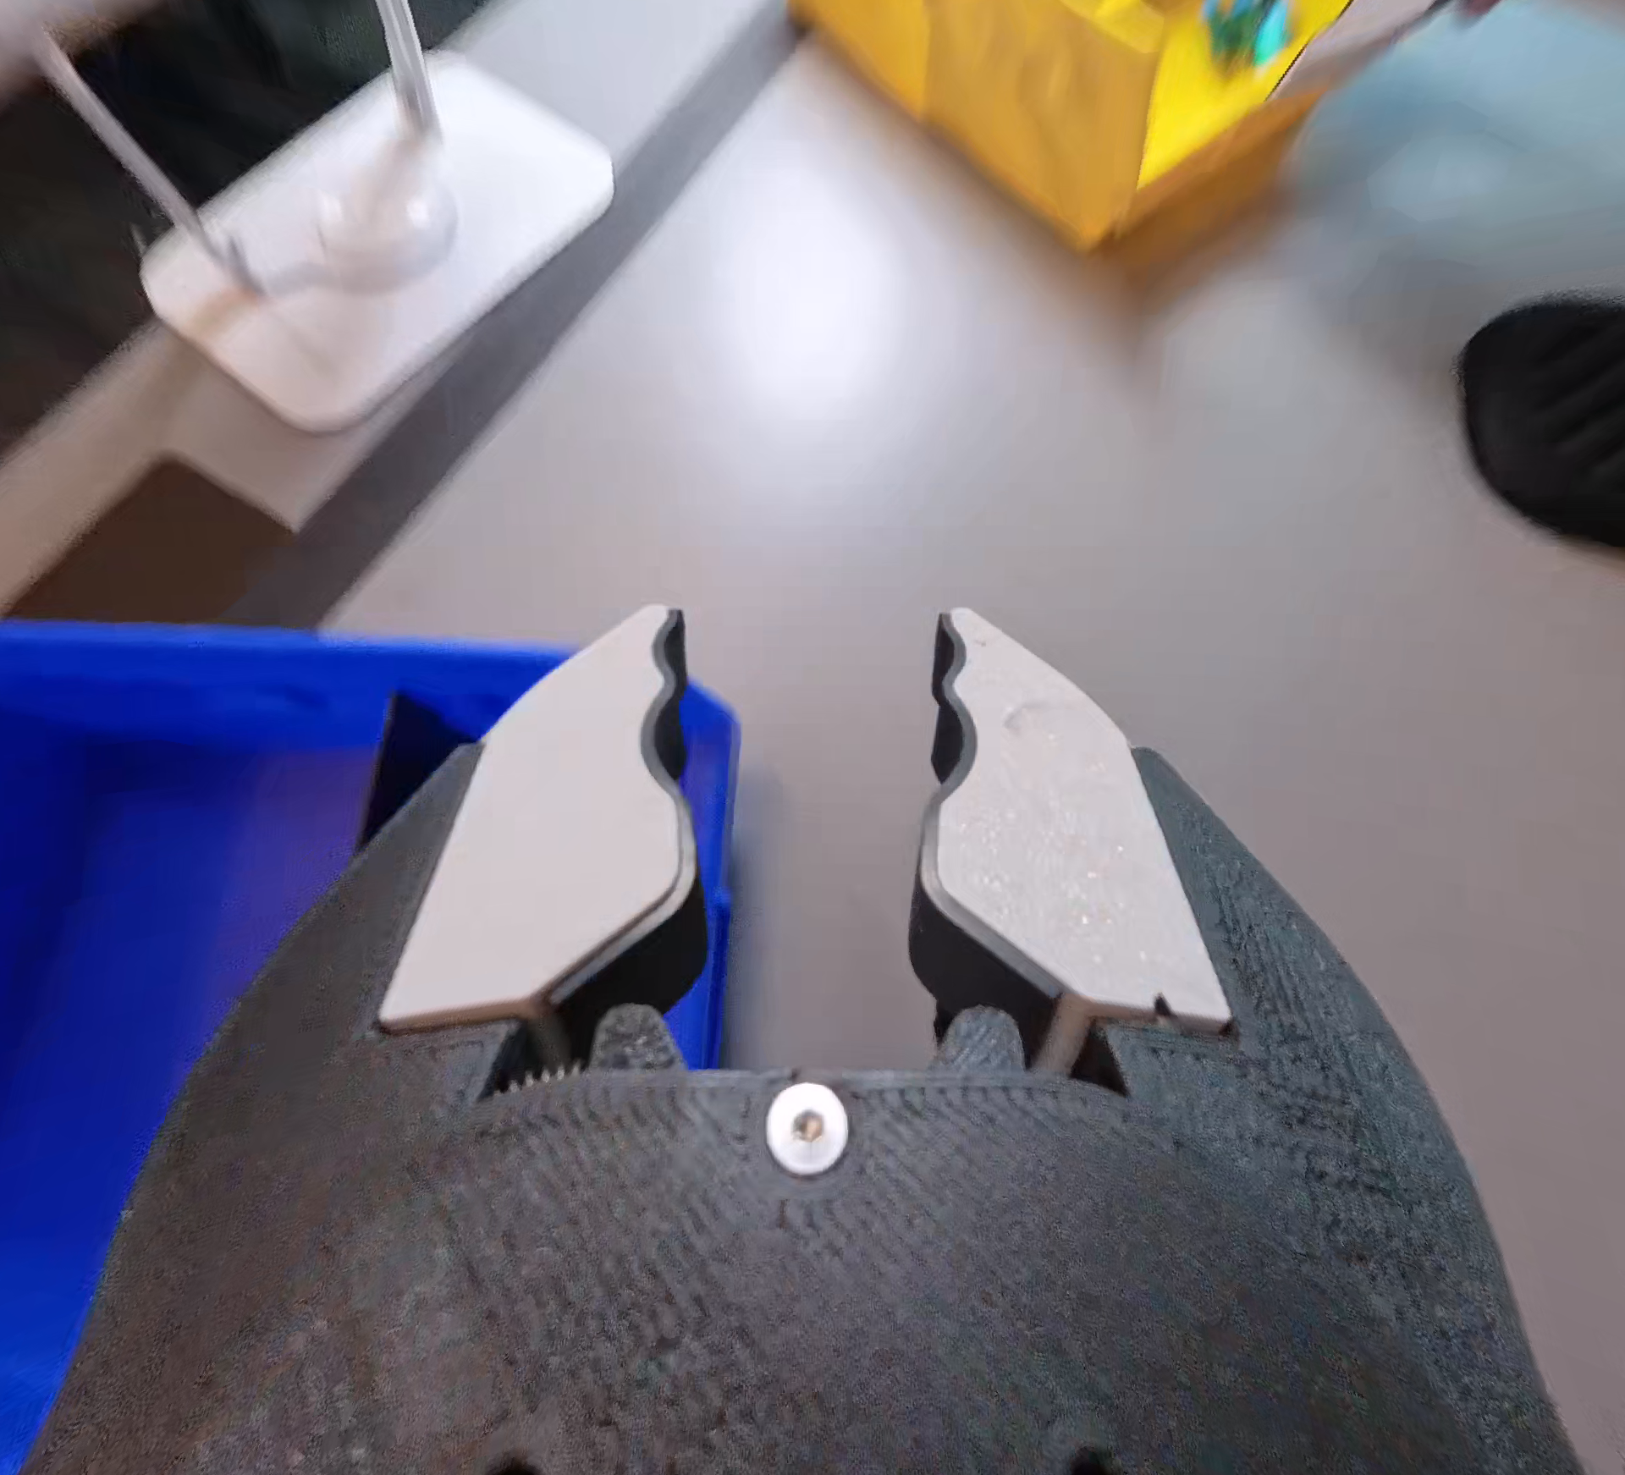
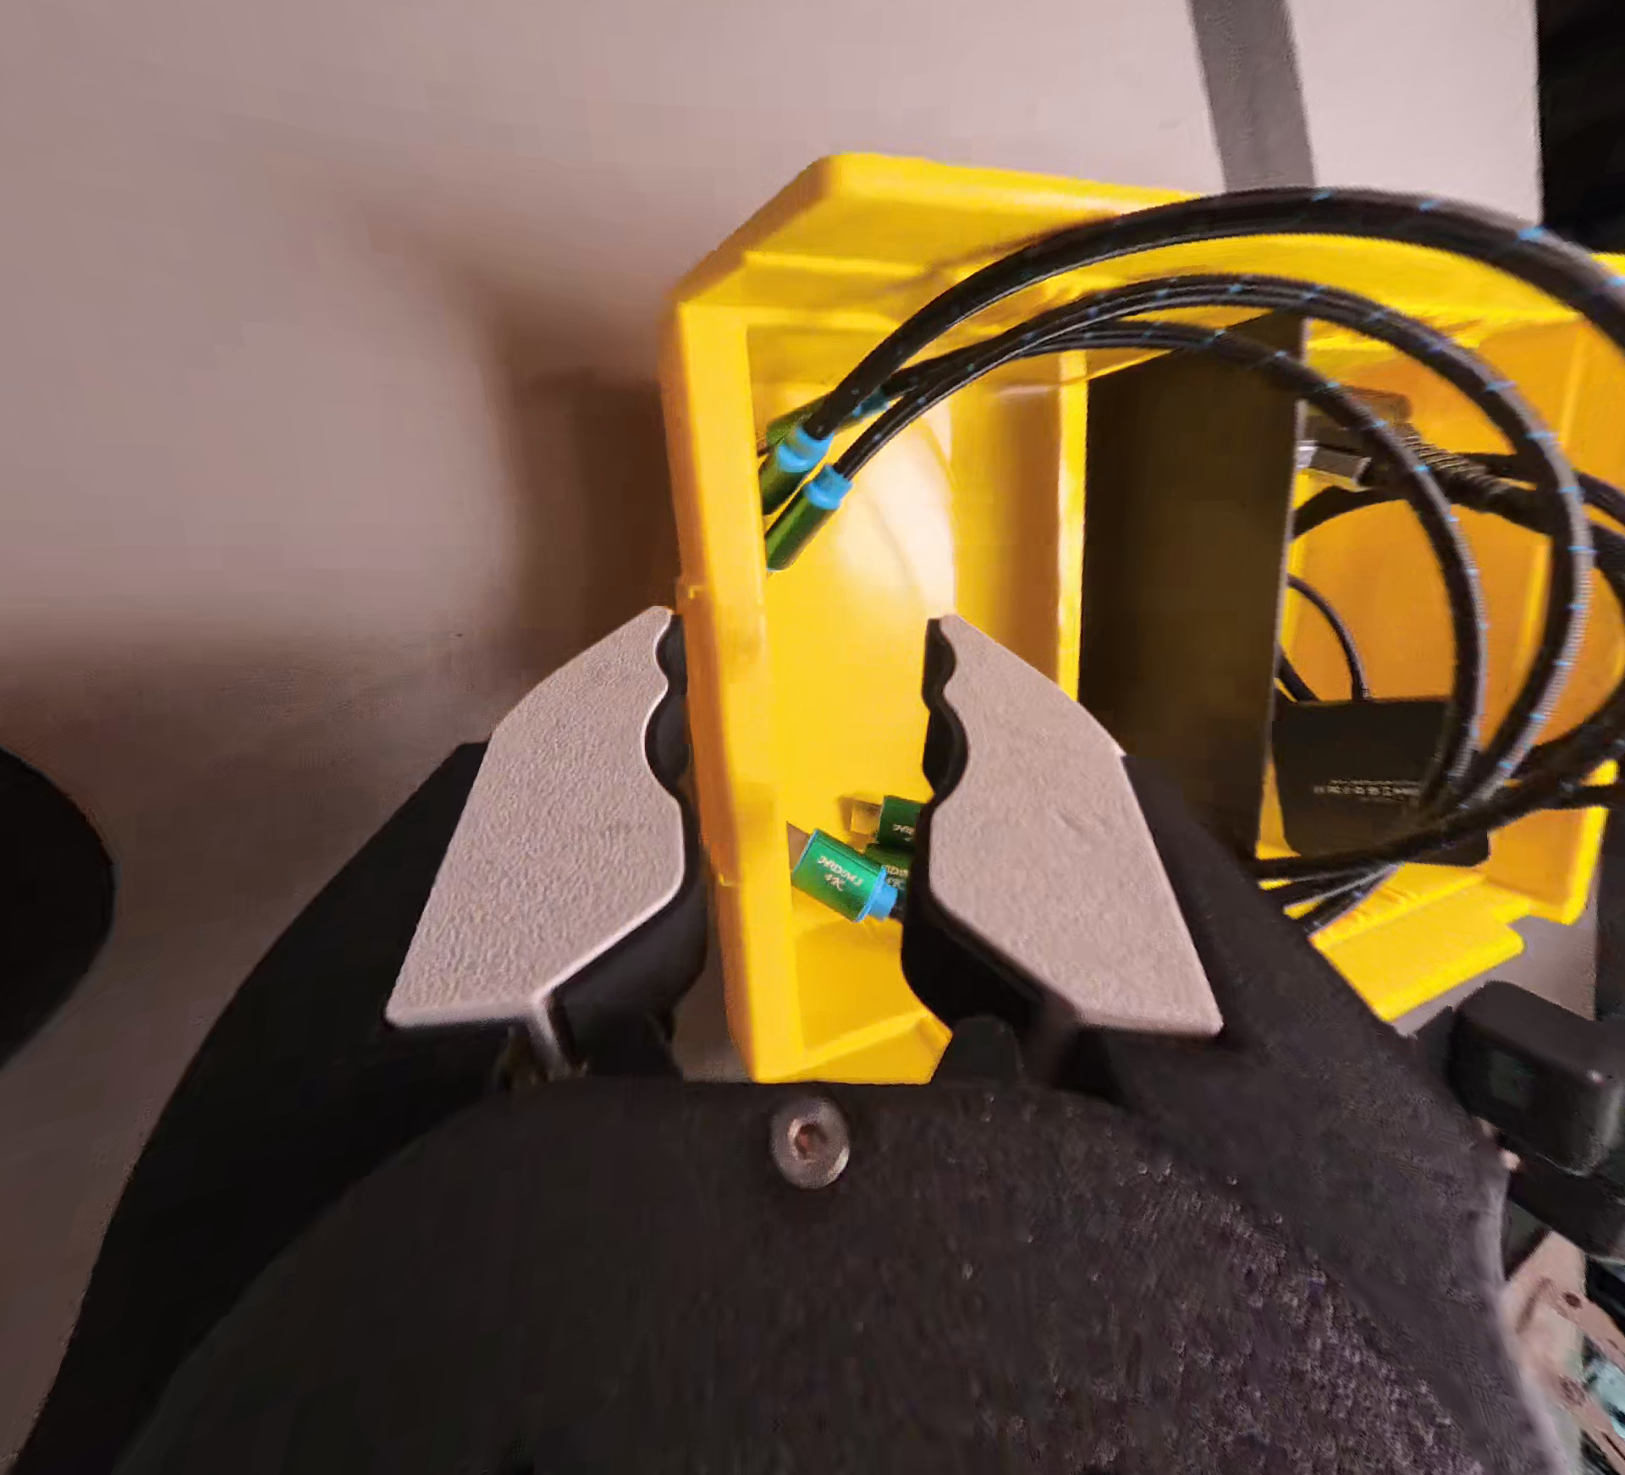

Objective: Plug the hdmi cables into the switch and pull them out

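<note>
Right claw (image 2: 800, 721) hangs apart over the yellow bin (image 2: 730, 729), where limp braided cables (image 2: 1187, 307) coil; their stiff green plugs (image 2: 835, 874), probably HDMI, offer the firmest hold. Left claw (image 1: 805, 716) gapes empty above the table (image 1: 967, 466).

blue bin (image 1: 220, 817), white lamp base (image 1: 378, 246) (blurred), grey table (image 1: 879, 422)

Black braided hdmi cables (image 2: 1319, 307) — green-plugged, coiled in yellow bin (image 2: 721, 466) beside black switch (image 2: 1359, 773)

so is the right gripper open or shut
Open: the right gripper has a clear gap between its fingers, straddling the yellow bin's wall, gripping nothing.
</note>
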